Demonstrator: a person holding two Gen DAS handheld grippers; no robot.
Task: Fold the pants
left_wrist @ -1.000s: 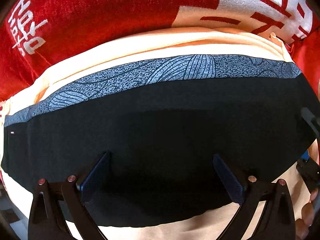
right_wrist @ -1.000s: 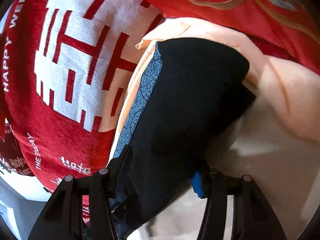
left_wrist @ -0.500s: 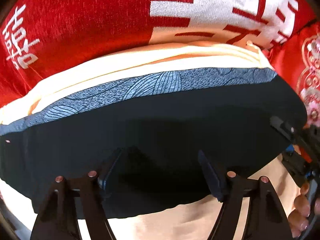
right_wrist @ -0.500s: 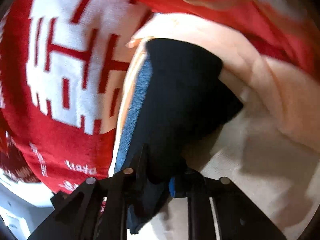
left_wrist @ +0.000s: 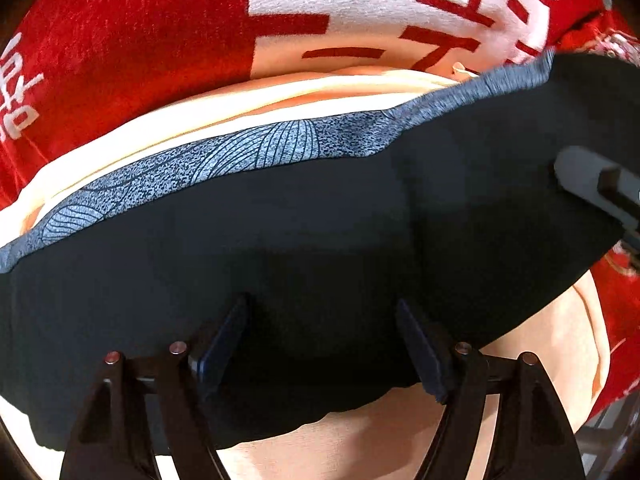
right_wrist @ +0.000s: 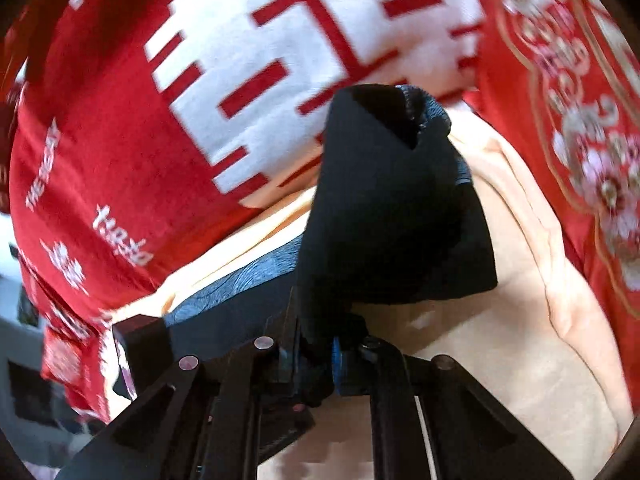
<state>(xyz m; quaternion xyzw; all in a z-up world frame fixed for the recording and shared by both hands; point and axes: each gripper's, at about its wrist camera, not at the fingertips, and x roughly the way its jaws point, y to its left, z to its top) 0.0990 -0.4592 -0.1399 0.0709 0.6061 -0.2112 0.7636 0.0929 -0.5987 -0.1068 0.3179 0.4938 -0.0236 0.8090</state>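
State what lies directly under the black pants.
A peach cloth shows beneath the black pants, itself on a red printed blanket. Whatever the pants cover stays hidden.

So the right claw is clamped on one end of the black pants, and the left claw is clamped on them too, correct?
Not quite. The right claw is clamped on the black pants, but the left claw is open, its fingers spread over the fabric, as the left wrist view shows.

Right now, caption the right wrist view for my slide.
Right gripper clamps and lifts one end of the black fabric pants above a peach cloth on red bedding.
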